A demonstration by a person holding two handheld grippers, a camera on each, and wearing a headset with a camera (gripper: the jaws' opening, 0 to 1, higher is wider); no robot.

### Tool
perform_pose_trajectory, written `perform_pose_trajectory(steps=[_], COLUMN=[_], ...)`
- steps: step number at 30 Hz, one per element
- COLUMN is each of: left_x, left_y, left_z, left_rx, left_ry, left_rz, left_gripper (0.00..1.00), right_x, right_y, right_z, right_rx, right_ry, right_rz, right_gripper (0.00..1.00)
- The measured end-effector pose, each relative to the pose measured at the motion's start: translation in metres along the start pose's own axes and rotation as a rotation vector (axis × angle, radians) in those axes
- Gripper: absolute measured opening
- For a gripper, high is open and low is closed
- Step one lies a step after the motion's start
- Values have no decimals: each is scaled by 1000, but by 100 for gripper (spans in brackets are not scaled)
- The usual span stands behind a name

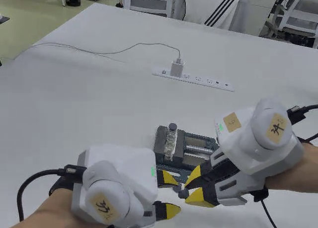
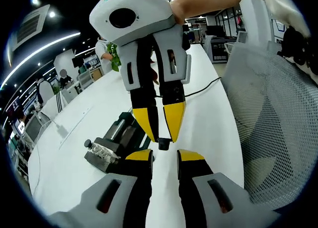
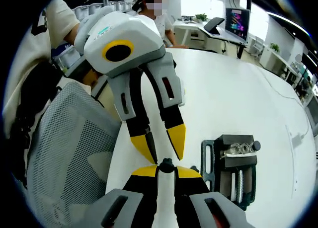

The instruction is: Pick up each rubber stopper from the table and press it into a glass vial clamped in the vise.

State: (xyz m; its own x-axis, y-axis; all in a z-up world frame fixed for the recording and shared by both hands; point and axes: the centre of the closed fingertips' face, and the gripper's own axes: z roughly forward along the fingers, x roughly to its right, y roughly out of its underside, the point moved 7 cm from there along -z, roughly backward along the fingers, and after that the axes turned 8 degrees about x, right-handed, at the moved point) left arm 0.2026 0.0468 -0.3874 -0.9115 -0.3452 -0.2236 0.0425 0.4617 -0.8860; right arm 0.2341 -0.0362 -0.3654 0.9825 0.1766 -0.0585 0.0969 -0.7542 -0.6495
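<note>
Now, right gripper (image 3: 166, 172) jaws pinching stopper (image 3: 166, 164), left gripper (image 2: 165, 158) jaws spread, head view showing power strip (image 1: 198, 80).

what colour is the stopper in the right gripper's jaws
Dark grey to black; the stopper shows best in the right gripper view.

Ahead of you lay a white power strip (image 1: 198, 79) with a white charger (image 1: 177, 68) plugged in near its left end, and its cable (image 1: 124, 50) trailed away to your left. A grey mesh chair (image 2: 271, 123) stood close beside you. Far off, a monitor (image 3: 237, 20) glowed.
</note>
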Motion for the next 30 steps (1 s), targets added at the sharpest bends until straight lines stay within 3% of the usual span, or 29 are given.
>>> perform_pose_trajectory(steps=[13, 20, 26, 30], left_x=[6, 8, 8, 7], left_y=[0, 0, 1, 1], left_z=[2, 3, 1, 0], left_rx=[-3, -7, 7, 43], left_ry=[36, 40, 32, 9], left_rz=[19, 21, -12, -80], left_gripper=[6, 5, 4, 4], right_x=[-6, -8, -8, -9], right_y=[1, 2, 2, 3], right_z=[6, 7, 6, 3], right_rx=[-11, -18, -2, 16], right_ry=[-26, -34, -31, -29], right_rz=[0, -6, -7, -27], right_gripper=[7, 7, 7, 8])
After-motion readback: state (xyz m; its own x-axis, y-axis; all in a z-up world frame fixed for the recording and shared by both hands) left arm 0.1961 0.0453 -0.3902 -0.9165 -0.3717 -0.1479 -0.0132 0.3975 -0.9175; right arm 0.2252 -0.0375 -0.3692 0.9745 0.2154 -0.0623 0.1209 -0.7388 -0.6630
